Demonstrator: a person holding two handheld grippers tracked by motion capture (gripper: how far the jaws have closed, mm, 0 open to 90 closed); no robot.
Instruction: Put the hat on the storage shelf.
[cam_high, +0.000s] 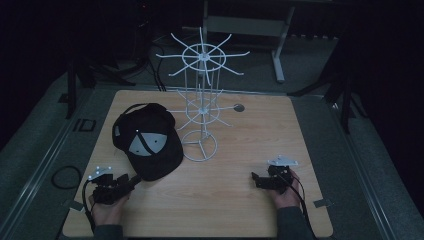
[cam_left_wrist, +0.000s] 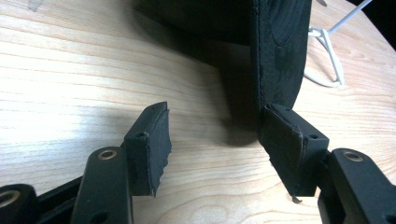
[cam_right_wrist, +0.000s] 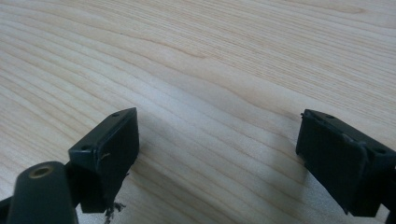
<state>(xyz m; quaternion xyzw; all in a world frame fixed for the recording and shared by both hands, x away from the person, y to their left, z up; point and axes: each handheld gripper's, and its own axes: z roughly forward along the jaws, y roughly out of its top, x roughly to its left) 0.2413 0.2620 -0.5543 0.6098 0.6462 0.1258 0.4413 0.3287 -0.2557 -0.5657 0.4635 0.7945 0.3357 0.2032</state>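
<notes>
Left claw jaws apart at brim of black cap on counter. Right claw jaws apart above bare wood. White rack beside cap.

Obstacles: a white wire rack stands upright at centre frame, its spokes spreading at two levels above the wooden surface; a black cap lies just left of the rack's ring base. The left tool, jaws apart, sits at the cap's brim, one pad touching it in the left gripper view. Free room: bare surface lies to the right of the rack and along the lower edge between the left tool and the right tool, whose spread jaws rest over bare wood.
</notes>
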